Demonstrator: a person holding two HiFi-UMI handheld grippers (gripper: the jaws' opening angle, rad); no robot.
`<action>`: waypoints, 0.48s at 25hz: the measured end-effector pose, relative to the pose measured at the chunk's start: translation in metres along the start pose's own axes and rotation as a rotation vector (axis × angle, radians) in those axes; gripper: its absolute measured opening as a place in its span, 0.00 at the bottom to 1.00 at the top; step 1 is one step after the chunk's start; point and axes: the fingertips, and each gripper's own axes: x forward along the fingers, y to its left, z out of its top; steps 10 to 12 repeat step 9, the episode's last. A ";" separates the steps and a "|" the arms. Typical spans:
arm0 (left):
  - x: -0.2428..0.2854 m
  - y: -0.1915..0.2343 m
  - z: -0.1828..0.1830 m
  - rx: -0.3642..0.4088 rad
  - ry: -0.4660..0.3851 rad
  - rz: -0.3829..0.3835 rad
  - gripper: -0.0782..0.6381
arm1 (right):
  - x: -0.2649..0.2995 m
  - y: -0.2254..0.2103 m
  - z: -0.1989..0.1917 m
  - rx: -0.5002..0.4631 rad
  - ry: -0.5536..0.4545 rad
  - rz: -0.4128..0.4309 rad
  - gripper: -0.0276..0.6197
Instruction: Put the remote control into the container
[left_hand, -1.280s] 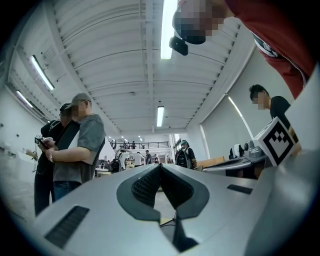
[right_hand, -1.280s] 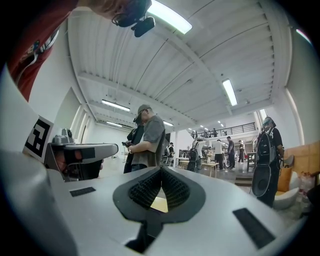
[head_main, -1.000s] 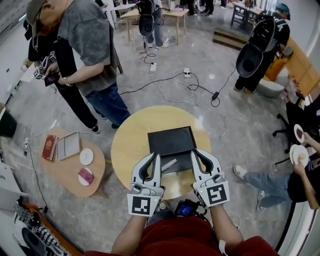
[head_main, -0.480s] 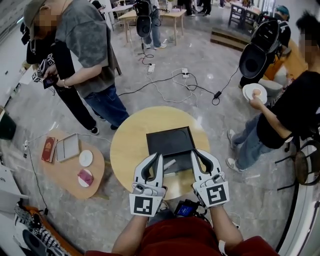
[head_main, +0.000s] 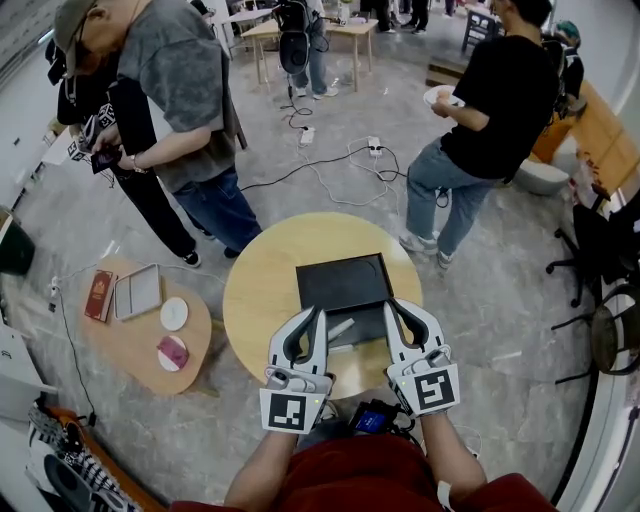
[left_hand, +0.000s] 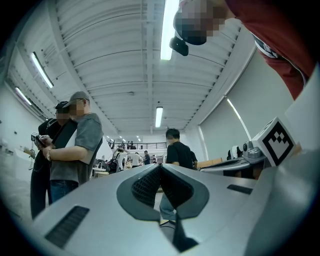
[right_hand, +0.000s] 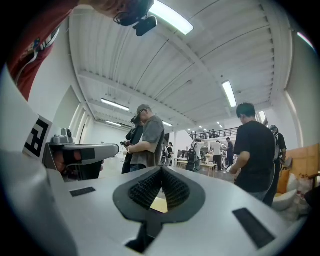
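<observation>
A black, flat container (head_main: 343, 281) lies on the round wooden table (head_main: 260, 290). A pale grey remote control (head_main: 338, 328) rests at the container's near edge, slanted, between my two grippers; whether it lies inside I cannot tell. My left gripper (head_main: 318, 312) is shut and holds nothing, its tips just left of the remote. My right gripper (head_main: 389, 303) is also shut and holds nothing, to the right of the remote. In the left gripper view the left gripper (left_hand: 160, 166) has its pads meeting. The right gripper (right_hand: 161, 170) shows the same in its own view. Both point level into the room.
A low wooden side table (head_main: 135, 345) at the left carries a red book (head_main: 98, 295), a grey tablet (head_main: 137, 291) and two small discs. A person in grey (head_main: 175, 100) stands behind the left. A person in black (head_main: 490, 110) holding a plate stands behind the right. Cables (head_main: 350, 165) cross the floor.
The person in black with the plate has walked from the far right to behind the round table. Both grippers and the remote have stayed in place.
</observation>
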 end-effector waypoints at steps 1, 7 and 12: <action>0.000 0.001 0.000 0.001 0.000 0.001 0.13 | 0.000 0.000 -0.001 0.000 0.000 0.000 0.08; -0.005 0.001 -0.003 0.007 0.005 0.014 0.13 | -0.003 0.002 -0.003 0.001 0.001 0.000 0.08; -0.007 0.001 -0.002 0.006 0.003 0.017 0.13 | -0.005 0.002 -0.002 0.001 0.002 -0.001 0.08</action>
